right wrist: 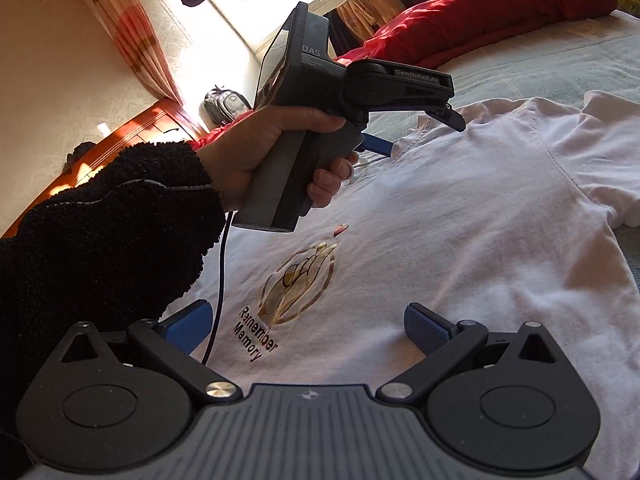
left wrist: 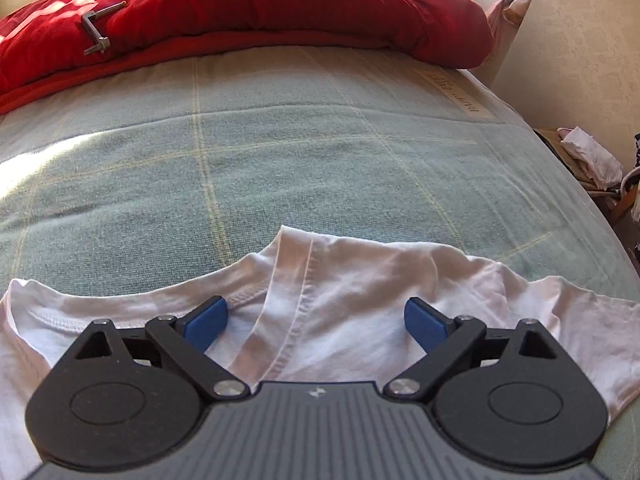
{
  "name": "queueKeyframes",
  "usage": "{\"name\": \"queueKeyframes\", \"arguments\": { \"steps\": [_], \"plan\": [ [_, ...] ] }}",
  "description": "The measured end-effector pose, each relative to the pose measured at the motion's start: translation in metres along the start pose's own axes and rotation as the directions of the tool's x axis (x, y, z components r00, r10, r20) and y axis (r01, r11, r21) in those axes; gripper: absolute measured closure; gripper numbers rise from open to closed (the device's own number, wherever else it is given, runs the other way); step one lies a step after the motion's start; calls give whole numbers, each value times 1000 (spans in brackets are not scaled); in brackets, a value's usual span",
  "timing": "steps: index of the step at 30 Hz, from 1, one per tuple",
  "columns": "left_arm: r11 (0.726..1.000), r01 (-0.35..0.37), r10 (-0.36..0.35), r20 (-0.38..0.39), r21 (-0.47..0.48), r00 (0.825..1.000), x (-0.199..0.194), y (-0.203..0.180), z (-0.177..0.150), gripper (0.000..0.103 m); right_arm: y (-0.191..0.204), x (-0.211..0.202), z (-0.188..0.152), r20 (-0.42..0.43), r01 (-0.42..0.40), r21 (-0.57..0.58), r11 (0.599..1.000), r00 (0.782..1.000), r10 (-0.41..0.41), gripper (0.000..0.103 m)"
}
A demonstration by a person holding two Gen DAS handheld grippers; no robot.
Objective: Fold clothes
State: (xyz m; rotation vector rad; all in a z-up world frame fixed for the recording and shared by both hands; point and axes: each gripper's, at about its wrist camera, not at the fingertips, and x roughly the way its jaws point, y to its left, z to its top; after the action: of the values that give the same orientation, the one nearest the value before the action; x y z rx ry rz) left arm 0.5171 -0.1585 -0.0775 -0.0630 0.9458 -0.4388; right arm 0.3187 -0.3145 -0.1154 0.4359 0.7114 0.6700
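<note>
Left hand-held gripper (left wrist: 316, 322), jaws wide apart, over white T-shirt (left wrist: 360, 280) collar — green blanket (left wrist: 240, 152) beyond

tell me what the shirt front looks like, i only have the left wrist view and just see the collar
Observer: The white t-shirt lies print up; a gold emblem reads "Remember Memory".
Operator: where's my left gripper on it
Observer: The left gripper is at the collar, jaws open.
Operator: and the right one
Observer: The right gripper is open just past the print, holding nothing.
</note>
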Motion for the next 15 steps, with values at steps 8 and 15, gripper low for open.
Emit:
{"name": "queueKeyframes", "arguments": {
  "steps": [8, 15],
  "plan": [
    [980, 165, -156, -83, 111, 984, -15, -35, -17, 8, 7, 2, -4, -7, 29, -50, 998, 1000, -29, 0],
    [984, 82, -69, -89, 158, 994, 24, -45, -13, 7, 3, 4, -4, -13, 17, -50, 999, 1000, -17, 0]
  ]
}}
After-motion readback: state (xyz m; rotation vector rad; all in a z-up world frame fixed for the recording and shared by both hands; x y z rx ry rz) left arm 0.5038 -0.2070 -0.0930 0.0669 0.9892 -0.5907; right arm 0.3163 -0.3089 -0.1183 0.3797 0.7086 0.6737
